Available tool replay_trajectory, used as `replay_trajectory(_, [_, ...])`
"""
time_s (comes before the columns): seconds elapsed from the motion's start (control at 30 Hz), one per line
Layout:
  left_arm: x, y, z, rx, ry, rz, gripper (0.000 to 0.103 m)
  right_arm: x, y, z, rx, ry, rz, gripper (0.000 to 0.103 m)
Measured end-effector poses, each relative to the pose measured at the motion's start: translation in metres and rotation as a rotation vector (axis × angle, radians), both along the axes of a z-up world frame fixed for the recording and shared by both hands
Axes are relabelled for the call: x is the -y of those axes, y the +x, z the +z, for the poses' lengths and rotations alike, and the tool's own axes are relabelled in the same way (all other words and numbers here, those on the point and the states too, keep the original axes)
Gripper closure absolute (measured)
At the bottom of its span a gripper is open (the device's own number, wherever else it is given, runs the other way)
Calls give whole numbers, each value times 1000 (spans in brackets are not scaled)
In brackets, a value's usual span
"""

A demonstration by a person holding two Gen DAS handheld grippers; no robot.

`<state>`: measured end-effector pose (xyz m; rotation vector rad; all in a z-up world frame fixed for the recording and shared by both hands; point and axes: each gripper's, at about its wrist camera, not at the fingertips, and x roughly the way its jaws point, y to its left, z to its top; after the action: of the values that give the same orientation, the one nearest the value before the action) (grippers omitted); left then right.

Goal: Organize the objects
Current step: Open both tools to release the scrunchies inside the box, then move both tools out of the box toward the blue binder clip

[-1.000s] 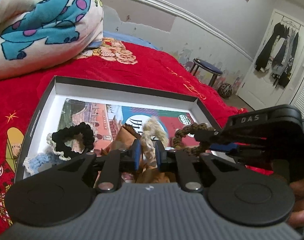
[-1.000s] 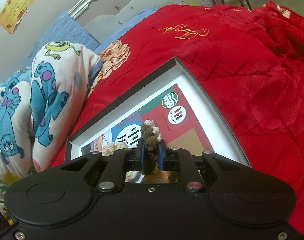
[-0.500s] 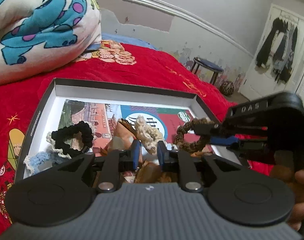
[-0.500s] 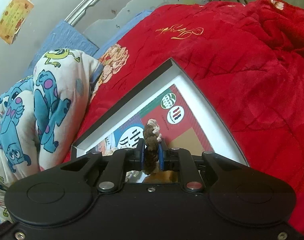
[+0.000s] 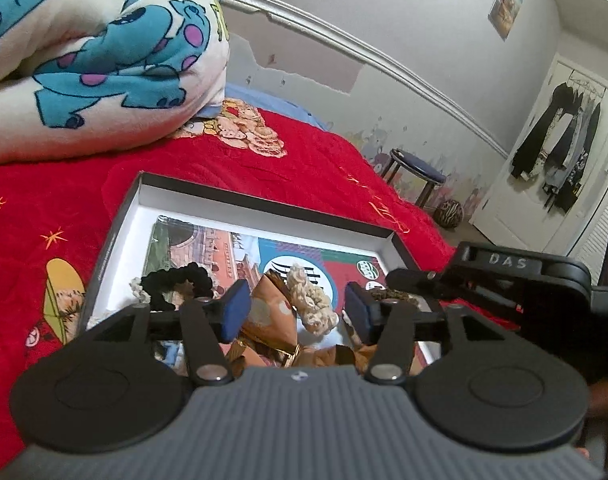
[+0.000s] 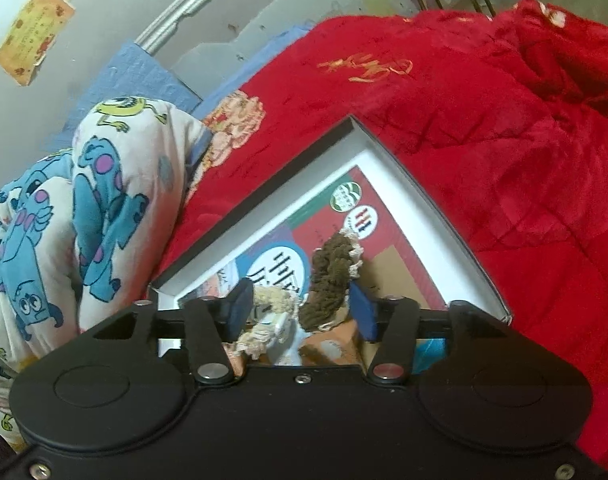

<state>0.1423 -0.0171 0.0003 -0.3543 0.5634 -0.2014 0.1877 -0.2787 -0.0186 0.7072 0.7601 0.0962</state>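
Both claws have spread since a moment ago: the right claw (image 6: 299, 312) has let go of the brown scrunchie (image 6: 330, 280), which leans against its right pad over the box (image 6: 436, 208), and the left claw (image 5: 295, 312) gapes wide above a cream scrunchie (image 5: 312, 306). Only the left view shows the black scrunchie (image 5: 179, 286) and "DAS" on the right claw's body. The box's near contents hide behind the claws.

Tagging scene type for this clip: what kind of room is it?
Most likely a bedroom: a red bedspread under the open box, a cartoon-print blanket bunched on it, and clothes hanging on the door.
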Motion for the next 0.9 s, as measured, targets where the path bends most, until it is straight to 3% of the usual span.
replay_trajectory(0.13, [-4, -5, 6, 1, -20, -3, 27, -1, -11, 12, 53, 0, -22, 28])
replay_trajectory(0.2, [-3, -8, 10, 5, -7, -2, 19, -1, -17, 19, 82, -6, -32, 19])
replay_trajectory(0.4, [2, -19, 23, 41, 36, -16, 14, -11, -34, 38, 113, -128, -23, 16])
replay_trajectory(0.57, [2, -30, 35, 91, 63, -36, 13, -17, -50, 51, 135, -168, -34, 11])
replay_trajectory(0.73, [4, -39, 48, 143, 78, -75, 13, -21, -75, 71, 197, -248, -115, 0])
replay_trajectory(0.9, [8, -48, 55, 170, 104, -120, 12, -18, -98, 71, 178, -257, -221, 0])
